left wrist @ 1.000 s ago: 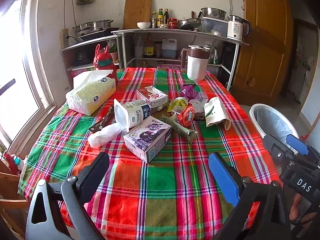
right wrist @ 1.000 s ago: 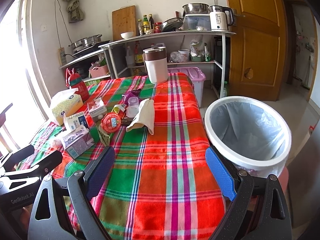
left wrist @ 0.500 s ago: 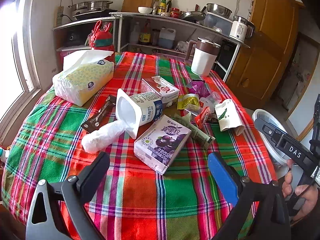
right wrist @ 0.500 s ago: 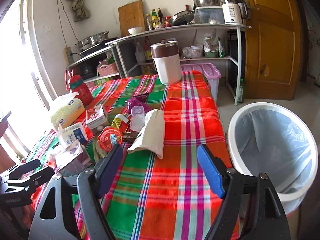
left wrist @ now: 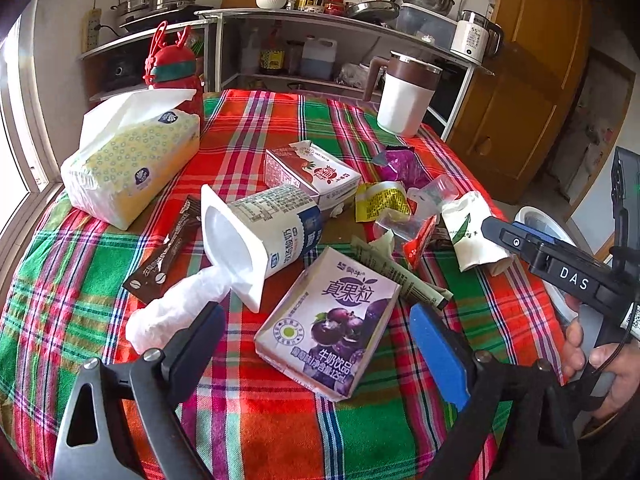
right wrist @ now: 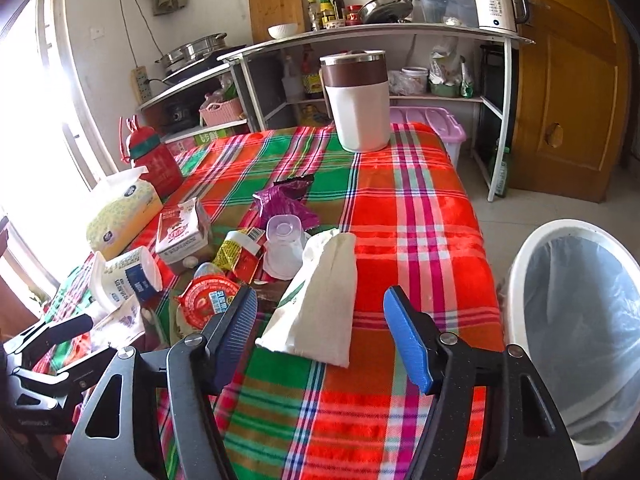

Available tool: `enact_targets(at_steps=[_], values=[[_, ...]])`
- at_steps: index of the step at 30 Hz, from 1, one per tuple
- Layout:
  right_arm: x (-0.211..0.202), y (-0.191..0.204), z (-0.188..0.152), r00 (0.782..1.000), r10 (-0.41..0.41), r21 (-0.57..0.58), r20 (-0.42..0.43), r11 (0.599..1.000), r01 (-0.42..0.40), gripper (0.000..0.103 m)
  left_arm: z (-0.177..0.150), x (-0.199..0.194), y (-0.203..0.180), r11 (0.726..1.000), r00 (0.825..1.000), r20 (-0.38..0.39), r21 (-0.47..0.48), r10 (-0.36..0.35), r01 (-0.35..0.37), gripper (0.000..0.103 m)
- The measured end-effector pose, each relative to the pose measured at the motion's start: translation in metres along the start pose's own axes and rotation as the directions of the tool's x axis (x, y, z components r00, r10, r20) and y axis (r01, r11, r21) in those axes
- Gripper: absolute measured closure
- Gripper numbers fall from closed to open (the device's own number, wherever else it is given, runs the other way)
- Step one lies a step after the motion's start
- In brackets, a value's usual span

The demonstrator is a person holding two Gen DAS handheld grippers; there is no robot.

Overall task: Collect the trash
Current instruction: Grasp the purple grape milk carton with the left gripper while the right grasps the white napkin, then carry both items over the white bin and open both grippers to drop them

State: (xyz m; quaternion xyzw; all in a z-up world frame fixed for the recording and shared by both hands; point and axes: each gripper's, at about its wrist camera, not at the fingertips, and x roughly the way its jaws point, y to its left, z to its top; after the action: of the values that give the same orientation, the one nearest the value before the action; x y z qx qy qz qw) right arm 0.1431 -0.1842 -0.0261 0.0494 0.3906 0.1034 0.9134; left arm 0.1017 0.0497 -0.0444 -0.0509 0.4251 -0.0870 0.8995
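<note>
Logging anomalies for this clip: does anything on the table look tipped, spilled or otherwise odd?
Yes. The white yogurt cup lies on its side, its open mouth toward a crumpled white tissue. The purple drink carton lies flat and askew. No spilled liquid is visible on the tablecloth.

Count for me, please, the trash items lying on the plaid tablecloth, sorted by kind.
Drink cartons: 2, purple grape milk carton and red strawberry carton
Plastic cups: 2, white yogurt cup and small clear cup
Wrappers and sachets: 5, purple, yellow, brown coffee stick, green strip, white pouch
Red foil lid: 1
Crumpled white plastic: 1
Total: 11
</note>
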Motion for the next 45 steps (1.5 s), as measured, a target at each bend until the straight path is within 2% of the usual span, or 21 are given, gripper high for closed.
enact_targets(at_steps=[4, 6, 9, 15, 24, 29, 35, 40, 45], values=[[0.007, -0.001, 0.000, 1.000, 0.005, 0.011, -0.022, 1.000, -0.005, 0.057, 0.003, 0.007, -0.003, 1.000, 1.000, -0.014, 0.010, -0.022, 0.022, 0.024], [0.008, 0.000, 0.000, 1.000, 0.002, 0.002, -0.024, 1.000, -0.002, 0.067, 0.003, 0.007, -0.006, 1.000, 1.000, -0.012, 0.024, -0.020, 0.020, 0.029], [0.009, 0.001, -0.001, 1.000, 0.005, -0.006, -0.022, 1.000, -0.005, 0.069, 0.001, 0.009, -0.011, 0.999, 1.000, -0.018, 0.049, -0.023, 0.024, 0.039], [0.005, -0.001, -0.003, 1.000, 0.020, 0.001, -0.015, 1.000, -0.020, 0.079, 0.000, 0.006, -0.018, 0.999, 1.000, -0.015, 0.044, -0.027, 0.028, 0.042], [-0.015, -0.005, -0.013, 0.999, 0.044, 0.024, 0.025, 0.999, -0.045, 0.083, -0.002, -0.016, -0.024, 0.999, 0.999, 0.039, 0.034, -0.027, 0.026, 0.042], [-0.039, -0.013, -0.016, 0.996, 0.060, 0.045, 0.065, 0.997, -0.063, 0.083, 0.002, -0.030, -0.038, 0.997, 0.996, 0.064, 0.051, -0.056, 0.052, 0.042], [-0.071, -0.039, -0.018, 0.993, 0.037, 0.084, 0.111, 0.995, -0.046, 0.083, 0.014, -0.037, -0.078, 0.989, 0.990, 0.093, 0.116, -0.102, 0.091, 0.042], [-0.097, -0.064, -0.019, 0.989, -0.037, 0.096, 0.146, 0.995, 0.023, 0.083, 0.024, -0.032, -0.122, 0.975, 0.982, 0.093, 0.167, -0.166, 0.149, 0.042], [-0.121, -0.107, -0.023, 0.981, -0.105, 0.159, 0.165, 0.984, 0.079, 0.083, 0.034, -0.023, -0.173, 0.950, 0.969, 0.071, 0.227, -0.236, 0.215, 0.042]])
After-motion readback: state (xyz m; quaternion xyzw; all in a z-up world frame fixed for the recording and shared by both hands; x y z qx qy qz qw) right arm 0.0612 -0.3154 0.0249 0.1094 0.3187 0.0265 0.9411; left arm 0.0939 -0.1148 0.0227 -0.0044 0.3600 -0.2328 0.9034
